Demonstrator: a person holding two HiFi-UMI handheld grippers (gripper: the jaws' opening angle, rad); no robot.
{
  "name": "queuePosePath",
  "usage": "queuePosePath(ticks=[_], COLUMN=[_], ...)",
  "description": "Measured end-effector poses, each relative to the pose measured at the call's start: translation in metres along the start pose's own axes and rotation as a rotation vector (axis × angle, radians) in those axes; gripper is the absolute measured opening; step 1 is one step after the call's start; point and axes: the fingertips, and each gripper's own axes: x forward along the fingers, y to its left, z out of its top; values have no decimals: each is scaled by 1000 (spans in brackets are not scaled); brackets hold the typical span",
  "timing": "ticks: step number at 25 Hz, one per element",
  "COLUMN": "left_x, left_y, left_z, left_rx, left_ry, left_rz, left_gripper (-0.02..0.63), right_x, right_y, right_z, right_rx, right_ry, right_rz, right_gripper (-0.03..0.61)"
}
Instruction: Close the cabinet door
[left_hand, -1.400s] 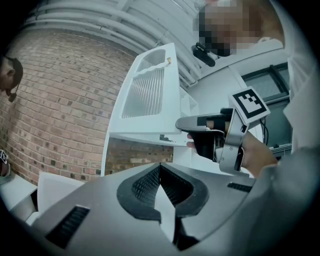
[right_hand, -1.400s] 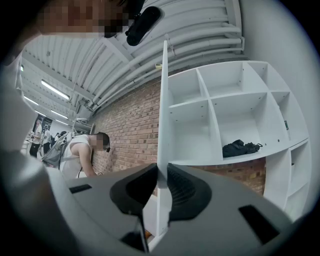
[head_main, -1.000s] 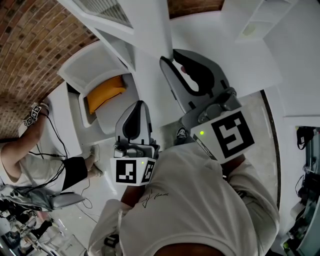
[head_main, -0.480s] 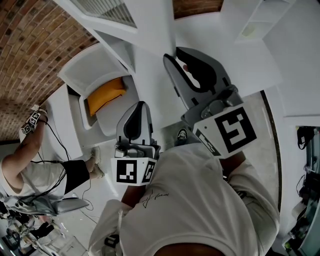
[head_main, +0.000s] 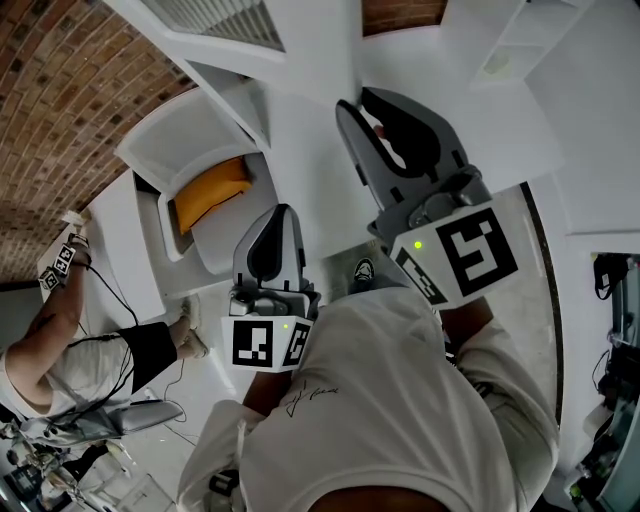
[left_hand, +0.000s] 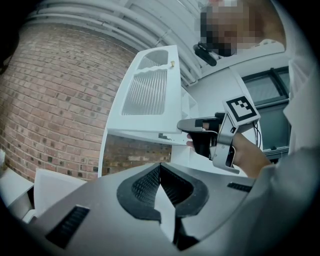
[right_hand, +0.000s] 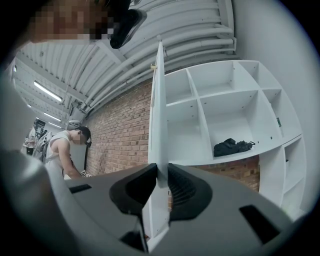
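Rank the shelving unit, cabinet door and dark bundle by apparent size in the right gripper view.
Largest: shelving unit.
Next: cabinet door, a tall edge-on strip, and nearness to the camera inflates it.
Smallest: dark bundle.

The lower part of the cabinet door (right_hand: 159, 125) is hidden behind the body of the right gripper (right_hand: 159, 186), whose jaws are pressed onto its edge. A dark bundle (right_hand: 232, 146) on a shelf (right_hand: 200, 161) is too small to be identified. In the head view, a second person (head_main: 70, 345) is cut off by the left edge, and an orange thing (head_main: 210, 190) is partly covered by a white shell (head_main: 190, 140).
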Motion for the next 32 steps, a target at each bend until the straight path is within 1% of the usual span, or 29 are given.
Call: queuePosePath(ticks=[7,14,26,32], left_x=[4,11,12,15], left_y=[-3,-3,2,4], left_z=[0,-2,-5,-6], left_rx=[0,0,1,3], left_ry=[1,8,17,24], left_rz=[-11,-20,-7,-4], left_gripper=[15,17,15,17], right_x=[1,5,12,17], right_y=[-9,-17,-41,-50], right_z=[0,-1,-3,-5], right_rx=[-5,10,17,26], right_ry=[6,0,-3,-4], right_rz=[-11,-16,-53,-49], right_gripper=[77,77,83,86])
